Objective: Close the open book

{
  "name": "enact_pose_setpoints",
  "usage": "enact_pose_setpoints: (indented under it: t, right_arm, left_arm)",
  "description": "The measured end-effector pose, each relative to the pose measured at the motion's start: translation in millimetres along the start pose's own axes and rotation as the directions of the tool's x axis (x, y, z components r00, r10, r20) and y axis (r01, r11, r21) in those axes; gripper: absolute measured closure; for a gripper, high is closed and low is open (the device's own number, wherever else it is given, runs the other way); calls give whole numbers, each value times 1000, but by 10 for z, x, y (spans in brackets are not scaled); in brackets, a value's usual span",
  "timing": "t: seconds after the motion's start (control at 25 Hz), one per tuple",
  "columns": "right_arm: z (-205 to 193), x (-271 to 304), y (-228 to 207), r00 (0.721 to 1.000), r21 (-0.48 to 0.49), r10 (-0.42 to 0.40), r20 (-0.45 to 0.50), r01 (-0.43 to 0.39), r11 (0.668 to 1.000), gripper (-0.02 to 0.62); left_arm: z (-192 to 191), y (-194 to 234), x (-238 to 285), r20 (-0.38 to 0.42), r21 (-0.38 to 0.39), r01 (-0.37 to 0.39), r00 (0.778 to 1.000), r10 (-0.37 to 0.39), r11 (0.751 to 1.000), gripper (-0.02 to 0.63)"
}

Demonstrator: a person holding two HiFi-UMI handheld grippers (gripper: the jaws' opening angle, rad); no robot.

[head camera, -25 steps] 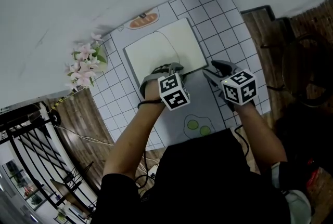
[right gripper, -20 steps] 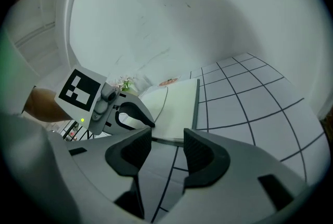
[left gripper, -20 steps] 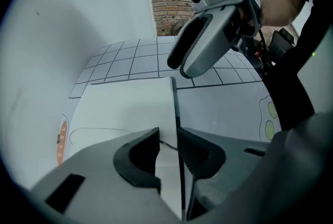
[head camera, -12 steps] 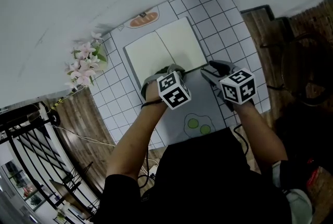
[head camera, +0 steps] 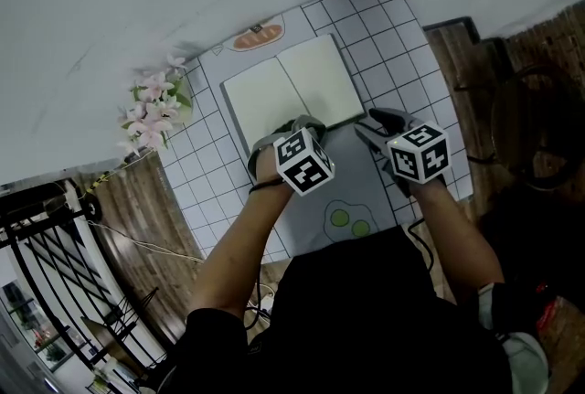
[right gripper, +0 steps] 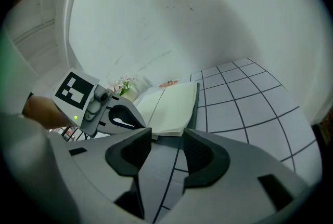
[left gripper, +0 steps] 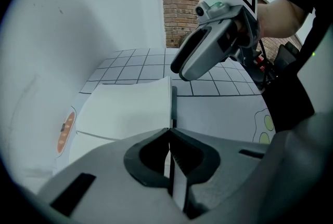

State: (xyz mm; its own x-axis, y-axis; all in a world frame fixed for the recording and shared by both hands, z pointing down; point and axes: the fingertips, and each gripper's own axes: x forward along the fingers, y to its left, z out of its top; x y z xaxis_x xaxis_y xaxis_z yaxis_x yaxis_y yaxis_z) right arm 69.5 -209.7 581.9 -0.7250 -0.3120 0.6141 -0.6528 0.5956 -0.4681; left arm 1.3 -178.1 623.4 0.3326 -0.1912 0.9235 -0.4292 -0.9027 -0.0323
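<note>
We note 1 open book (head camera: 291, 90) flat on tiled counter (head camera: 393, 36), left claw (left gripper: 168, 137) just clenched on its near page edge, right claw (right gripper: 167, 141) released, beside book's corner

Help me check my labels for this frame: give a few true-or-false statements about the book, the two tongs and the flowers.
1. The book lies open, both pages facing up. True.
2. The right tongs grip the book. False: they stand open with nothing between them, short of the book's near edge.
3. The left tongs are shut on the book's near edge. True.
4. The flowers lie on the book's pages. False: they stand apart from it, to its left in the head view.
</note>
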Motion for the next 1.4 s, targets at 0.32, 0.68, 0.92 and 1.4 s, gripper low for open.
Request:
enact_pose_setpoints:
  t: [0.32,0.68,0.92,1.4]
  right_arm:
    - [63,194,78,999,87,49,8,-50,995,403]
    - [248,453,263,990,237,134,41,-140,961,387]
    - [383,497,344,991,202,121,53,-130,971,478]
    - [526,374,799,976,104,211,51,-215,971,575]
  left_arm:
    - [-98,83,-144,35,-63,-21,999,24,998,596]
    - [-241,190,-312,60,-117,-67,995,74,991,598]
    - [-322,239,-389,76,-128,-97,991,107,987,598]
    - [171,211,-411,161,-61,-149,974,157,987,454]
